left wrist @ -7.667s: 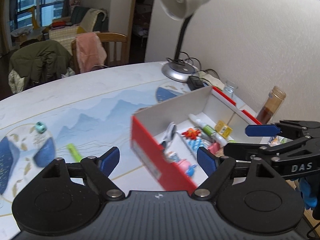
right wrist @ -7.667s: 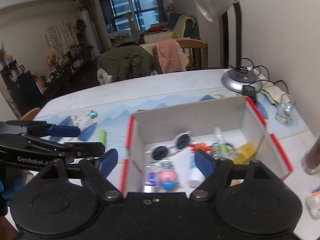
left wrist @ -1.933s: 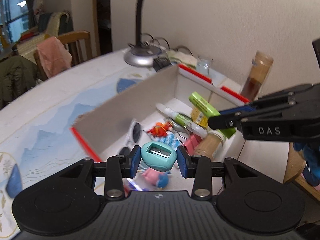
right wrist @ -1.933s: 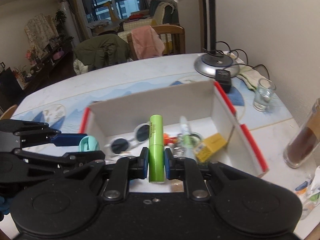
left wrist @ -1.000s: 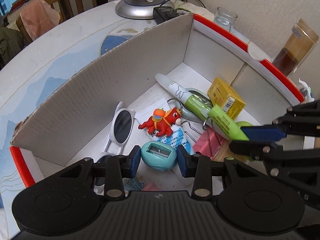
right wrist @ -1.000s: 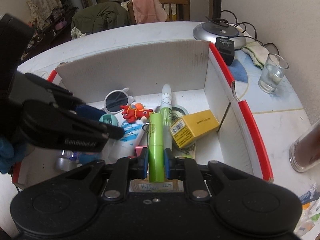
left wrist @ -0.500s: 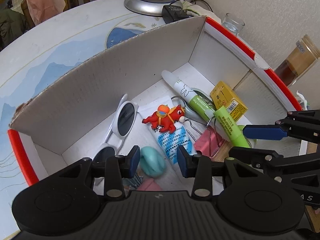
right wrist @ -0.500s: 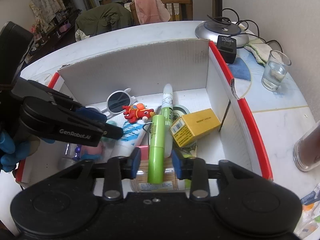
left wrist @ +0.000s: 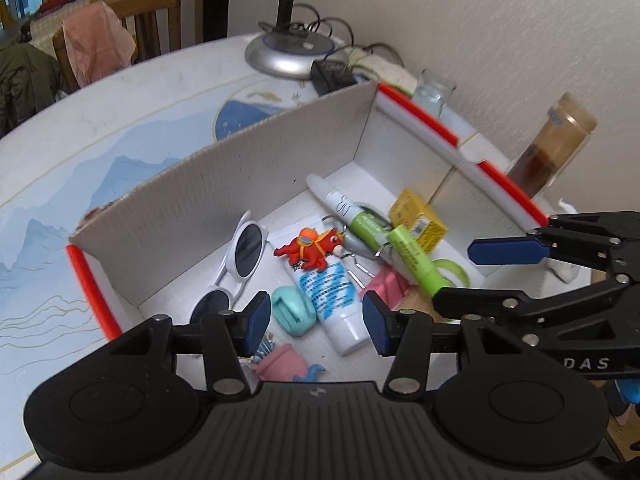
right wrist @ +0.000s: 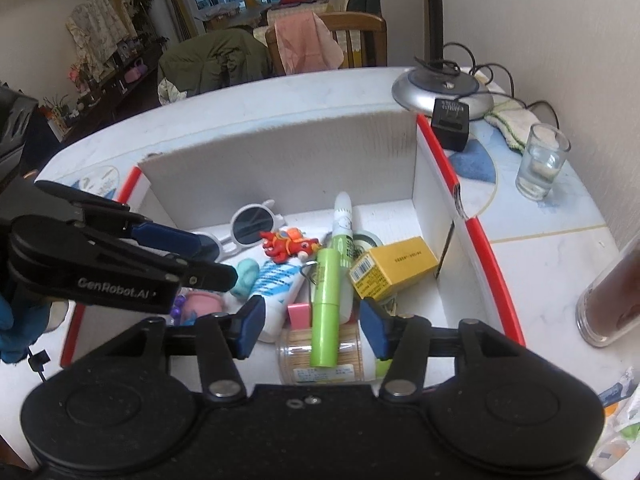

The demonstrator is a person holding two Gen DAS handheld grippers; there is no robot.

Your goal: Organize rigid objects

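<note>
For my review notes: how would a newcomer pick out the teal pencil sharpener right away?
Find the white cardboard box with red edges. On its floor, the teal pencil sharpener lies between white sunglasses and a blue-printed white tube. It is the only teal, egg-shaped thing there.

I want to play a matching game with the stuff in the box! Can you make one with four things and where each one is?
Things:
1. green tube
2. red toy horse
3. teal sharpener
4. yellow box

Places:
A. lying on the blue-and-white tube
B. beside the white sunglasses, on the box floor
C. resting across the clear jar of sticks
D. near the red-edged wall of the cardboard box

Pairs: 1-C, 2-A, 3-B, 4-D
</note>
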